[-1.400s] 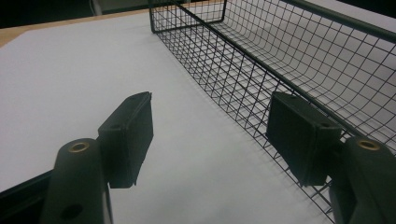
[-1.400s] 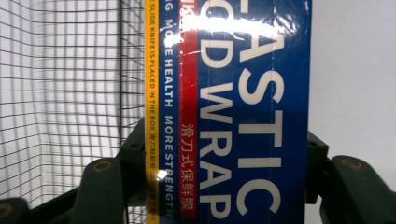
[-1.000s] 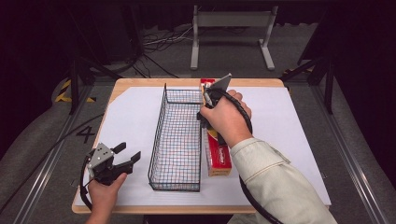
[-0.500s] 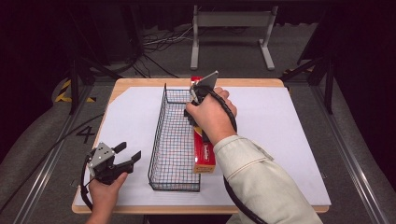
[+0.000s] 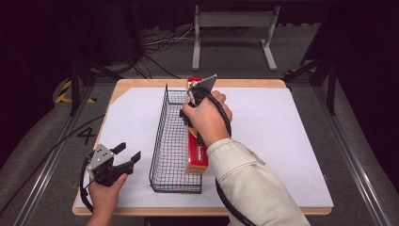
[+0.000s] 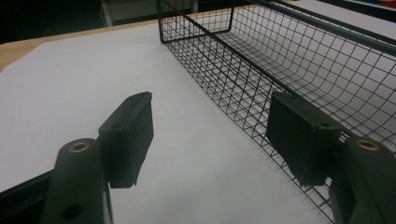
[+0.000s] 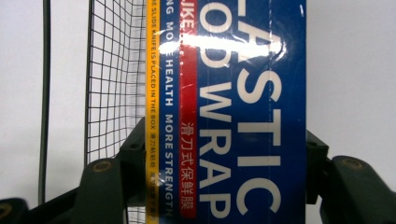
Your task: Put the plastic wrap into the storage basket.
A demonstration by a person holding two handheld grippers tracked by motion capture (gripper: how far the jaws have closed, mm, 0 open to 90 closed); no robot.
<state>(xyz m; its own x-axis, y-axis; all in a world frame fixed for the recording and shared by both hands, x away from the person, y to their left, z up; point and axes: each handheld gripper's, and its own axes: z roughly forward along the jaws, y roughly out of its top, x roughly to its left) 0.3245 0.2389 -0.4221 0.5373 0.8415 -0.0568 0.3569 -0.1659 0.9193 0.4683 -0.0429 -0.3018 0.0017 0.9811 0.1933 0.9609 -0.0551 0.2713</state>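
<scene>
Two tools: R tool (image 7: 219,186) clamped on wrap box (image 7: 224,93), ends cropped; L tool (image 6: 210,135) jaws apart by basket (image 6: 299,60).

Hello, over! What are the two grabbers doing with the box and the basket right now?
Right gripper shut on the food wrap box, at the wire basket's right wall. Left gripper open, holding nothing, beside the basket. Nothing in the way.

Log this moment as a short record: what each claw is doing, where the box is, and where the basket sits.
right claw: shut on the plastic wrap box, jaws on its two long sides
box position: beside the wire basket's right wall, over the white sheet
left claw: open, holding nothing, near the basket's left front corner
wire basket: upright, nothing visible inside
</scene>
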